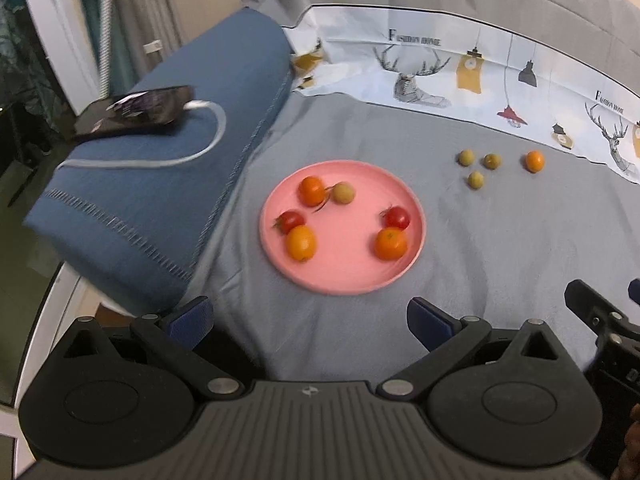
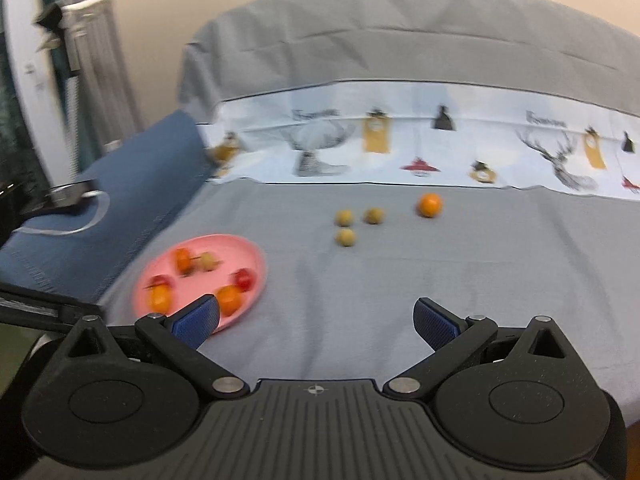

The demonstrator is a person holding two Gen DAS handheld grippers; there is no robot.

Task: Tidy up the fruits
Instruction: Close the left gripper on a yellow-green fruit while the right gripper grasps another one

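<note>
A pink plate [image 1: 344,276] [image 2: 256,256] lies on the grey bedsheet. It holds three oranges [image 1: 390,244], two red tomatoes [image 1: 397,218] and one yellow-green fruit [image 1: 343,193]. Off the plate to the right lie three yellow-green fruits [image 1: 475,180] [image 2: 346,237] and a single orange [image 1: 534,161] [image 2: 429,205]. My left gripper [image 1: 310,322] hovers open just in front of the plate, with nothing between its blue pads. My right gripper [image 2: 316,320] is open too and holds nothing, nearer than the loose fruits and right of the plate. The right wrist view is blurred.
A folded blue blanket [image 1: 168,184] lies left of the plate, with a dark phone [image 1: 136,112] and a white cable [image 1: 208,136] on it. A patterned white band [image 1: 460,64] crosses the sheet behind the fruits. The bed's edge is at the left.
</note>
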